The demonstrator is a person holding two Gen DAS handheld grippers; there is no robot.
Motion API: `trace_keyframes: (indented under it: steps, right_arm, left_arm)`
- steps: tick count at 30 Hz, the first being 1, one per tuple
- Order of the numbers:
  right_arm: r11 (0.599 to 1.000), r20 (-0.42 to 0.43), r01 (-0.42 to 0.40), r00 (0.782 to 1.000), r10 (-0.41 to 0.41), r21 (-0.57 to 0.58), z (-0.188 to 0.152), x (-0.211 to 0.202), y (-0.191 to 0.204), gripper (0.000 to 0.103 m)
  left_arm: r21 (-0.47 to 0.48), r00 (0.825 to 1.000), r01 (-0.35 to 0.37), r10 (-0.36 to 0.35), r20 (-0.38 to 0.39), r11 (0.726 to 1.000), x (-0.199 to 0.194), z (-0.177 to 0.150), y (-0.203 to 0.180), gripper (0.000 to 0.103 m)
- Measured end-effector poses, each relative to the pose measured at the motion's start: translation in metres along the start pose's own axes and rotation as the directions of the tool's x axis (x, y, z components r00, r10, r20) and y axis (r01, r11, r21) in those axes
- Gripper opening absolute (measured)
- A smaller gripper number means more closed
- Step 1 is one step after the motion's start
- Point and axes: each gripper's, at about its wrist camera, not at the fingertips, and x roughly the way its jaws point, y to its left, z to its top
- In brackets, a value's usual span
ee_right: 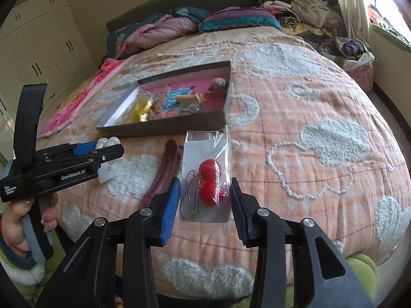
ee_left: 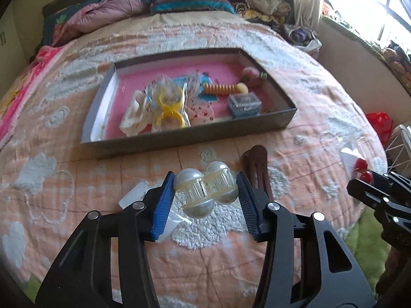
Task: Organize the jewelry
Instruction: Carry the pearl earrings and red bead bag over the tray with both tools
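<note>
My left gripper [ee_left: 206, 182] is shut on a pearly, clear hair claw clip [ee_left: 205, 195], lifted just above the peach bedspread. My right gripper [ee_right: 205, 187] is shut on a clear bag [ee_right: 205, 151] holding red ball earrings [ee_right: 209, 179] with wire hooks. In the left wrist view the right gripper [ee_left: 370, 179] shows at the right edge with the red earrings [ee_left: 362, 165]. In the right wrist view the left gripper [ee_right: 108, 148] is at the left, held by a hand [ee_right: 18, 228]. Ahead lies a grey box with pink lining [ee_left: 179, 141], holding several accessories.
A brown hair clip [ee_left: 259, 169] lies on the bedspread between the grippers. A small white packet [ee_left: 133, 195] lies under the left gripper. Pillows and folded blankets [ee_left: 143, 5] fill the bed's far end, clothes pile at the back right, and a wardrobe [ee_right: 38, 38] stands left.
</note>
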Motion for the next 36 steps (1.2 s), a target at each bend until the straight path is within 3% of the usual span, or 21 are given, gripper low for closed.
trace_keyframes:
  steps: [13,36]
  right_arm:
    - [0.996,0.039,-0.05,0.998,0.053,-0.08,0.014,-0.02,0.042,0.037]
    - [0.982,0.116,-0.084,0.988,0.104,-0.17,0.074,-0.027,0.091,0.037]
  left_arm:
    - [-0.036,0.996,-0.013,0.016,0.089,0.999,-0.047,0.008,0.025,0.04]
    - [-0.104,0.986,-0.048,0.064,0.156,0.993,-0.076,0.019,0.08,0.04]
